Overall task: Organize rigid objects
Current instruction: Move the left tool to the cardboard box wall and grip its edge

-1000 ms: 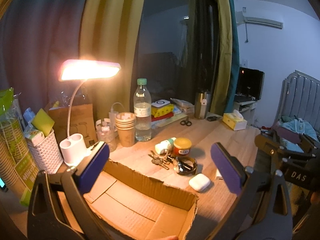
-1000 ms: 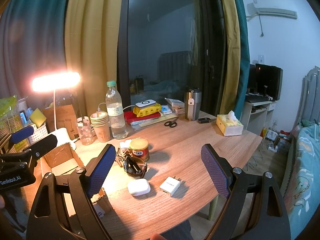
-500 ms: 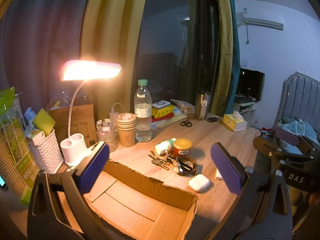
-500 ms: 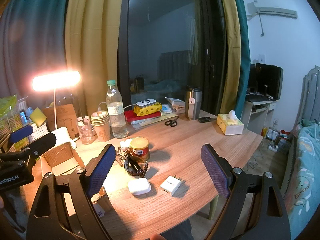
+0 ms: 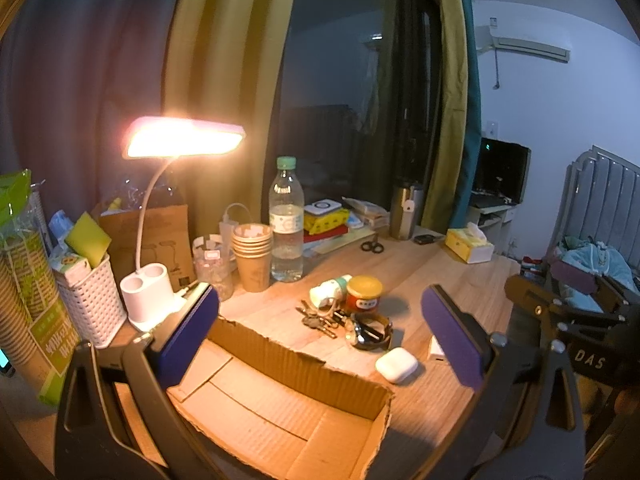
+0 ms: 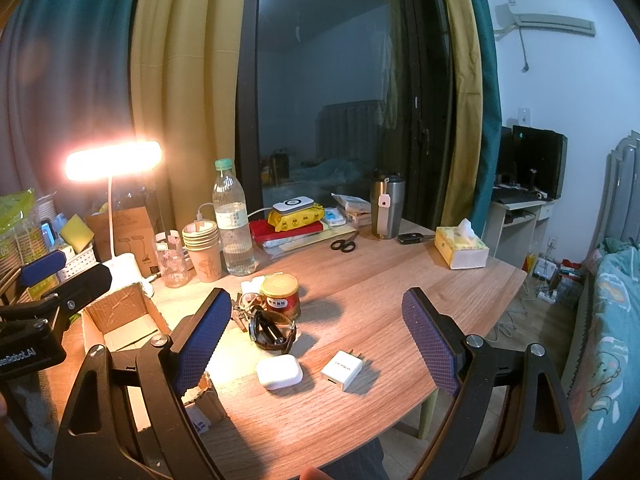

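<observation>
An open cardboard box point(image 5: 280, 412) lies under my left gripper point(image 5: 320, 336), which is open and holds nothing. Past the box on the wooden table are a white earbud case point(image 5: 397, 365), a watch point(image 5: 370, 330), keys point(image 5: 318, 320), a small white bottle point(image 5: 328, 291) and a red jar with a yellow lid point(image 5: 364, 294). My right gripper point(image 6: 316, 340) hangs open above the same cluster: earbud case point(image 6: 279, 371), white charger plug point(image 6: 342, 369), watch point(image 6: 274, 330), jar point(image 6: 281, 296). The box point(image 6: 120, 320) sits left of it, with the left gripper's fingers point(image 6: 42, 262) over it.
A lit desk lamp point(image 5: 184, 142), a water bottle point(image 5: 286, 224), stacked paper cups point(image 5: 252, 254) and a white basket point(image 5: 90, 300) stand at the back left. Scissors point(image 6: 343, 245), a steel tumbler point(image 6: 386, 208), a tissue box point(image 6: 461, 249) and stacked books point(image 6: 292, 224) line the far side.
Both views have shifted only slightly. Nothing on the table has moved, and both grippers stay open.
</observation>
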A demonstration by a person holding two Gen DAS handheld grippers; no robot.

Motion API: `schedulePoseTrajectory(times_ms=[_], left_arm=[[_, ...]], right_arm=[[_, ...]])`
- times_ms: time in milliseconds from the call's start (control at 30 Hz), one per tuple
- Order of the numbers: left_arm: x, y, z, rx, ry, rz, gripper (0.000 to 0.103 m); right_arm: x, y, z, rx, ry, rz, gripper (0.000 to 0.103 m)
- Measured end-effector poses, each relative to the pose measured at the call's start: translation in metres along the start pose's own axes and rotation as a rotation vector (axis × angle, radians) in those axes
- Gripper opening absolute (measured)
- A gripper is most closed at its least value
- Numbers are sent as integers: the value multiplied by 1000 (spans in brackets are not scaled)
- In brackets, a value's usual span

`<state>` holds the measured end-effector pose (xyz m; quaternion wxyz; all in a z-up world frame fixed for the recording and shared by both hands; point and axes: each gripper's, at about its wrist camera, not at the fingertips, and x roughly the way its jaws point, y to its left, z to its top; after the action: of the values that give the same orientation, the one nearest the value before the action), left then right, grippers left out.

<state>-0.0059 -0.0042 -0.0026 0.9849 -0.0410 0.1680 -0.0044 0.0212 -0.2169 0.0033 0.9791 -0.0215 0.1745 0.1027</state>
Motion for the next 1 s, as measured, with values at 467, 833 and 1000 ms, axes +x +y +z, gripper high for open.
schedulePoseTrajectory(times_ms=[467, 833, 1000], left_arm=[[-3, -3, -1, 2, -1, -4, 102], [0, 14, -14, -40, 78, 64, 102], [15, 33, -42, -87, 207, 120, 102]], right_arm=[[1, 2, -3, 3, 2, 3, 90], [12, 8, -20, 7, 36, 16, 90], [24, 6, -22, 12, 68, 30, 90]])
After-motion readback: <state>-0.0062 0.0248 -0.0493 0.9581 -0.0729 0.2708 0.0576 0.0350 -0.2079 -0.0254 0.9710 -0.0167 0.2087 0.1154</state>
